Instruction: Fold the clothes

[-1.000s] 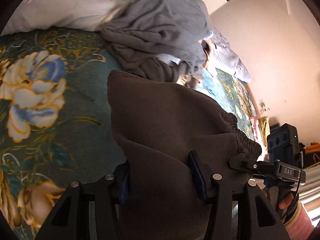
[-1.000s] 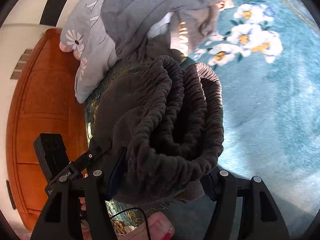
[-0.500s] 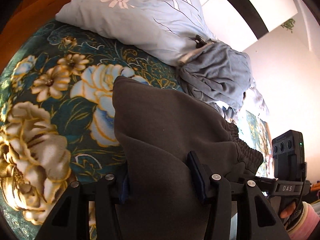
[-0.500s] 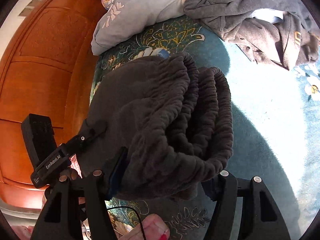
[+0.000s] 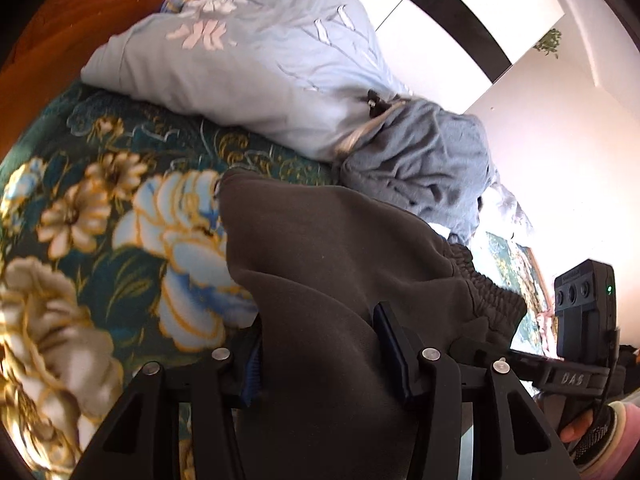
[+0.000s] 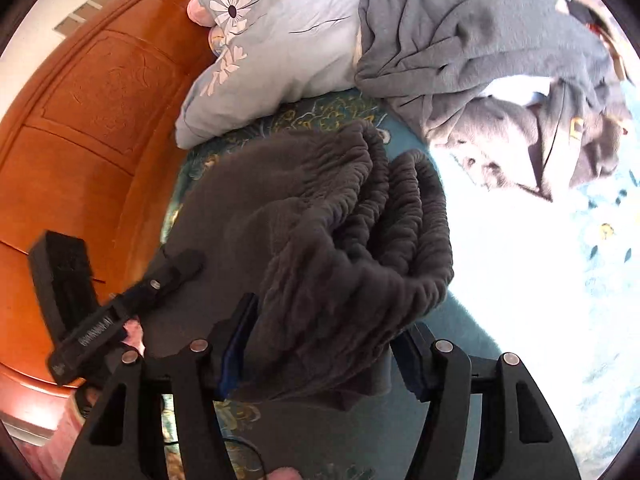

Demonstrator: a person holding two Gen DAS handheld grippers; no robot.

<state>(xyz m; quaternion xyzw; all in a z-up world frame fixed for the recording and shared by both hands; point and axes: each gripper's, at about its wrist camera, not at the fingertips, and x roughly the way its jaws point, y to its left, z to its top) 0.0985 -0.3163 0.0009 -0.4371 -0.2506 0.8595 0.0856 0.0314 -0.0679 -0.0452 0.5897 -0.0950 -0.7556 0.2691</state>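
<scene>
Left gripper (image 5: 320, 344) clenched on brown sweatpants (image 5: 340, 264); right gripper (image 6: 324, 348) pinching bunched waistband (image 6: 400, 216). Thick fleece, soft, floppy, non-slip; grip elastic edge.

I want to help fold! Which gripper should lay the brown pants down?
Probably both together: the left gripper clamps the brown pants on the plain cloth, the right gripper at the bunched waistband.

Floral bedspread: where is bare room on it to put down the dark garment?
The bedspread is bare on the big-flower area between the pillow and the dark garment, and on the sunlit stretch below the grey clothes pile. It is crowded near the pillow and pile.
</scene>
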